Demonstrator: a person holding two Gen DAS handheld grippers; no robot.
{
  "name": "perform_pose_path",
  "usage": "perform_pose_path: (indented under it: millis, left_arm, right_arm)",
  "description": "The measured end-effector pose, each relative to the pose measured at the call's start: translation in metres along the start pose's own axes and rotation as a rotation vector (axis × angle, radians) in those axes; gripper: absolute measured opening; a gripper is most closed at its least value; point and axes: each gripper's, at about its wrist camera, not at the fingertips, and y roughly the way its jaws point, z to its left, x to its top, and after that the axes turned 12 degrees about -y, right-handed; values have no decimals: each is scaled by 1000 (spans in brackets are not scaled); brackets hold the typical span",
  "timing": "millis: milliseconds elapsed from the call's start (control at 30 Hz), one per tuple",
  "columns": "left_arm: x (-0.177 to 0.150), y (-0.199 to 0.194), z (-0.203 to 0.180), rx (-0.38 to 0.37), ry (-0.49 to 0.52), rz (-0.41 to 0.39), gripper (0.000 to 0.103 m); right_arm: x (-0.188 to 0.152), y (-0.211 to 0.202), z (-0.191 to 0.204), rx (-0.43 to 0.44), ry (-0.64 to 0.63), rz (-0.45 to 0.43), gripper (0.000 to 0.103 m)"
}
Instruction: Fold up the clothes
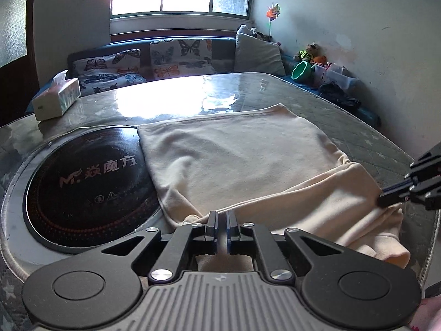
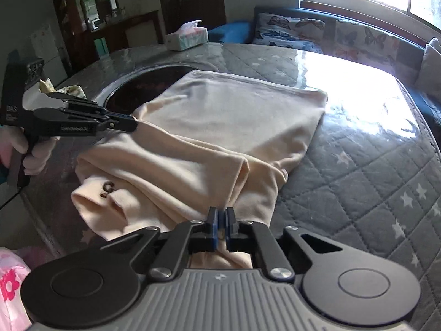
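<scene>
A cream garment (image 1: 237, 160) lies partly folded on the round table, its left edge over the black induction plate (image 1: 82, 182). My left gripper (image 1: 220, 218) is shut on the garment's near edge. My right gripper (image 2: 220, 215) is shut on another part of the near edge of the garment (image 2: 220, 127). In the left wrist view the right gripper (image 1: 386, 200) shows at the right, pinching the cloth. In the right wrist view the left gripper (image 2: 132, 122) shows at the left, pinching the cloth. A fold of cloth is lifted between the two grippers.
A tissue box (image 1: 56, 98) stands at the table's far left. The table (image 2: 358, 165) has a grey quilted star cover under clear plastic. A sofa with butterfly cushions (image 1: 179, 55) runs behind it, toys (image 1: 311, 58) at the right wall. A crumpled cloth (image 2: 74, 89) lies beyond the plate.
</scene>
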Motion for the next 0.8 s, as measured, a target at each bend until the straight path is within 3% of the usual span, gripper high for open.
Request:
perform_pose_path:
  millis: [200, 267, 400, 533, 667, 800]
  left_arm:
    - [5, -9, -5, -13, -4, -13, 8]
    - [6, -15, -12, -51, 3, -21, 8]
    - [3, -13, -29, -122, 46, 11, 8]
    - [2, 2, -34, -112, 57, 39, 8]
    - [10, 7, -38, -148, 69, 46, 8]
    - [14, 18, -47, -169, 118, 64, 9]
  right_arm:
    - [20, -12, -4, -28, -25, -85, 14]
    - [28, -10, -4, -26, -40, -108, 14]
    - [38, 13, -3, -7, -77, -92, 14]
    - [39, 37, -7, -21, -78, -61, 14]
    - [41, 30, -4, -14, -91, -73, 14]
    - [46, 21, 13, 48, -161, -85, 14]
